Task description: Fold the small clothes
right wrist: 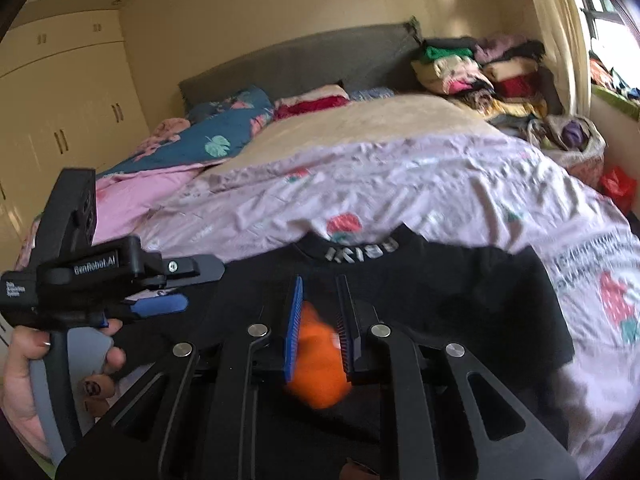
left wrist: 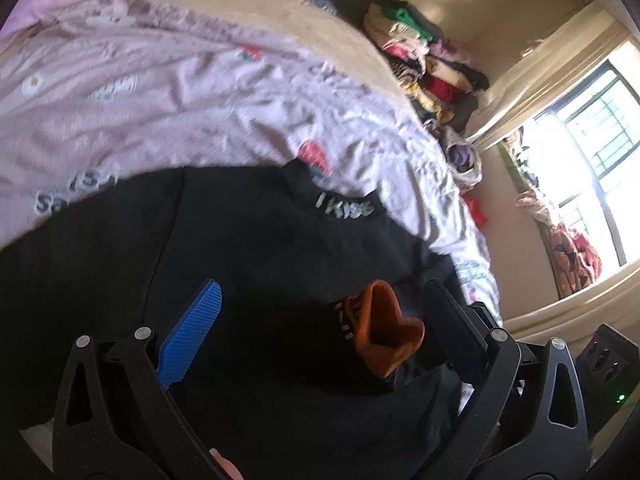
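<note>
A black shirt with silver letters at its collar lies spread on the pink printed bedsheet. In the right wrist view the same shirt fills the foreground. My right gripper is shut on a small orange garment, which bulges out between the blue pads just above the shirt. In the left wrist view that orange garment shows a striped dark band and sits between the wide-apart fingers of my left gripper. The left gripper, held by a hand, is open and touches nothing.
A pile of folded clothes sits at the bed's far right corner by the grey headboard. A blue leaf-print quilt and pink blanket lie at the far left. A window and a wardrobe flank the bed.
</note>
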`<action>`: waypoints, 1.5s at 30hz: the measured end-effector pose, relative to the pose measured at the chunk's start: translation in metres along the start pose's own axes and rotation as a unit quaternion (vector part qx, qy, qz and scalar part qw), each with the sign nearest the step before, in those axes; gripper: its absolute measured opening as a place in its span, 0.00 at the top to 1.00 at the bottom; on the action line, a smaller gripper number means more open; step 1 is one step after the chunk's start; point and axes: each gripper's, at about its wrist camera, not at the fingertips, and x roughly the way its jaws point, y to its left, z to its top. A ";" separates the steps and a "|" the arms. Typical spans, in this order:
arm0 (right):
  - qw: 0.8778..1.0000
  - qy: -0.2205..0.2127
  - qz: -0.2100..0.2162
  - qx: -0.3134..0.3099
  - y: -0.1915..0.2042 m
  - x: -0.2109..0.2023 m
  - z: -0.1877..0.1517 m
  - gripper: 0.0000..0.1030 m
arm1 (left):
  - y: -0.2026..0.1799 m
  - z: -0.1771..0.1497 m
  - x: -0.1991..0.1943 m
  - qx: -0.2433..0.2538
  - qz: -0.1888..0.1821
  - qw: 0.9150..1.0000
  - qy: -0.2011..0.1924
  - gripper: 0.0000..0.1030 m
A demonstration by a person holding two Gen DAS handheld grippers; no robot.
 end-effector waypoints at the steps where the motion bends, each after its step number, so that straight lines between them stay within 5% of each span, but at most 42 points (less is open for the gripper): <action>1: 1.000 0.006 -0.002 0.005 -0.005 0.001 -0.002 0.83 | 0.002 -0.003 0.005 0.000 0.002 1.000 0.007 0.08; 7: 0.998 0.029 -0.047 0.037 -0.054 0.006 -0.010 0.76 | -0.005 -0.028 0.051 0.006 -0.002 0.998 0.065 0.08; 15: 0.995 0.019 -0.061 0.077 -0.099 0.001 -0.017 0.70 | -0.006 -0.052 0.080 0.023 0.073 0.994 0.074 0.13; 17: 0.994 0.016 -0.065 0.083 -0.108 -0.002 -0.016 0.70 | -0.011 -0.053 0.080 0.031 0.077 0.994 0.065 0.41; 21: 0.991 -0.008 -0.086 0.104 -0.132 -0.019 -0.011 0.70 | -0.025 -0.048 0.077 0.057 0.074 0.995 0.046 0.75; 22: 0.989 -0.016 -0.098 0.108 -0.138 -0.024 -0.010 0.70 | -0.027 -0.047 0.073 0.057 0.057 0.996 0.039 0.95; 24: 0.986 -0.027 -0.110 0.119 -0.149 -0.031 -0.009 0.70 | -0.035 -0.043 0.062 0.060 0.020 0.998 0.025 0.94; 34: 0.981 -0.030 -0.125 0.144 -0.174 -0.035 -0.011 0.70 | -0.063 -0.023 -0.024 0.111 -0.017 0.991 -0.074 0.95; 45: 0.988 0.008 -0.121 0.098 -0.150 -0.010 -0.017 0.70 | -0.018 -0.021 0.002 0.063 0.028 0.997 -0.045 0.95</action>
